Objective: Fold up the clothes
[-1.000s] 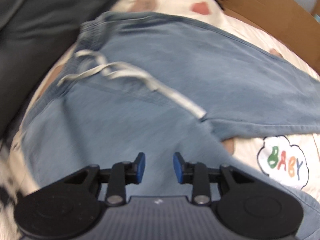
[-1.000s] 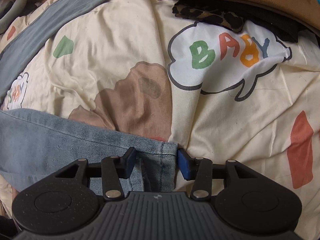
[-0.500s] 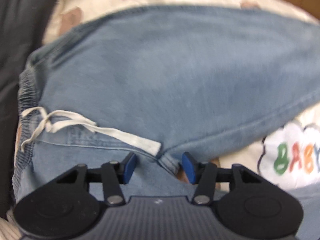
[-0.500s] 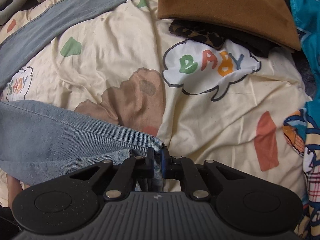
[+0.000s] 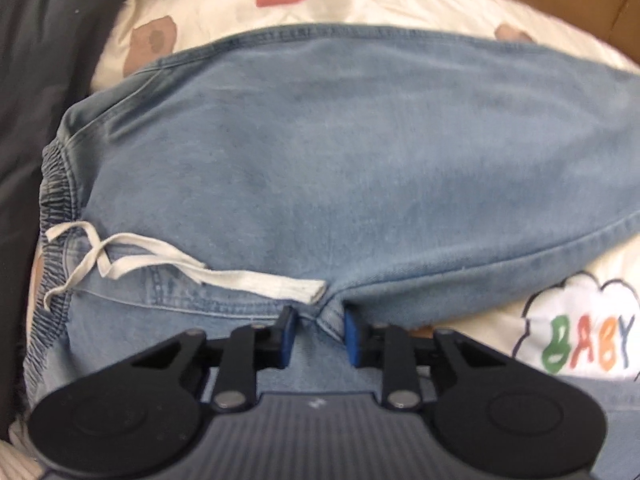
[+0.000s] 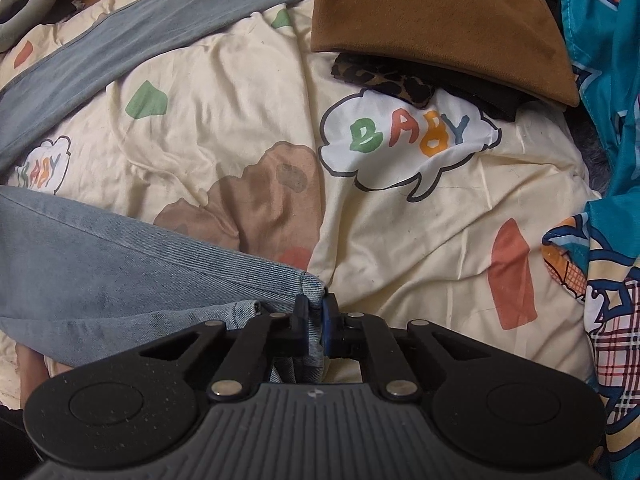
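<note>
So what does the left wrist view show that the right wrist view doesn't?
Only the left wrist view shows the elastic waistband, the white drawstring, and the left tool open around the crotch seam. Only the right wrist view shows the brown folded cloth, the leopard-print piece, the teal printed fabric, and the right tool shut on the leg hem. Both show the jeans on the BABY-print blanket.

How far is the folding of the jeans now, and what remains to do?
Early stage. Done: the jeans lie spread on the printed quilt. In hand: the right tongs are shut on a leg hem, and the left tongs are open around the crotch seam, not yet closed. Left: no fold is visible yet.
</note>
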